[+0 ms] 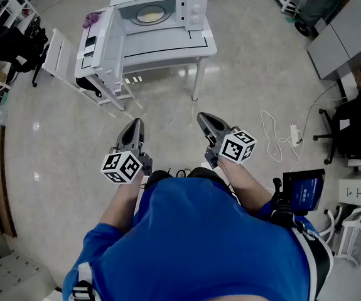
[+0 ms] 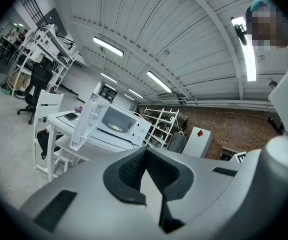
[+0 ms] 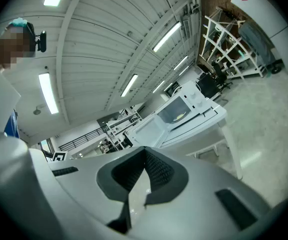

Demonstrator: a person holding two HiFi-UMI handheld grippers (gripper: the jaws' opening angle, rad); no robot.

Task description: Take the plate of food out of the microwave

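Standing well back from the white tabletop (image 1: 167, 47), the person holds both grippers low & close to the body. Left gripper (image 1: 135, 126): its fingers (image 2: 129, 173) are pressed together w/ nothing btwn them. Right gripper (image 1: 205, 120): fingers (image 3: 160, 170) likewise closed tight, also empty.

The microwave (image 1: 161, 10) sits on the tabletop w/ its door (image 1: 108, 42) swung wide open toward the person's left. The plate of food (image 1: 149, 14) lies flat inside the cavity, pale yellow food on it, well apart from both grippers. Judged: the task is barely begun, and the approach isn't made yet.

What could go wrong from here, as judgement:
- Fingers are closed. If they aren't opened before reaching in, they'd shove the plate toward the back wall instead of taking its rim.
- The open door stands on the left side of the cavity, so a left gripper coming in wide would likely knock it, or the door would force an awkward angle.
- The cavity looks tight for two grippers plus marker cubes, so clipping the frame on the way in or out could jolt the plate.
- The plate rim is thin & prob. smooth. A one-sided pinch could let it tilt & spill food, esp. while lifting over the cavity lip.
- A white cable (image 1: 274, 133) lies on the floor to the right, and a white chair (image 1: 58, 52) is just beside the tabletop's left end. Either is a trip/bump risk if the walk-up drifts sideways.
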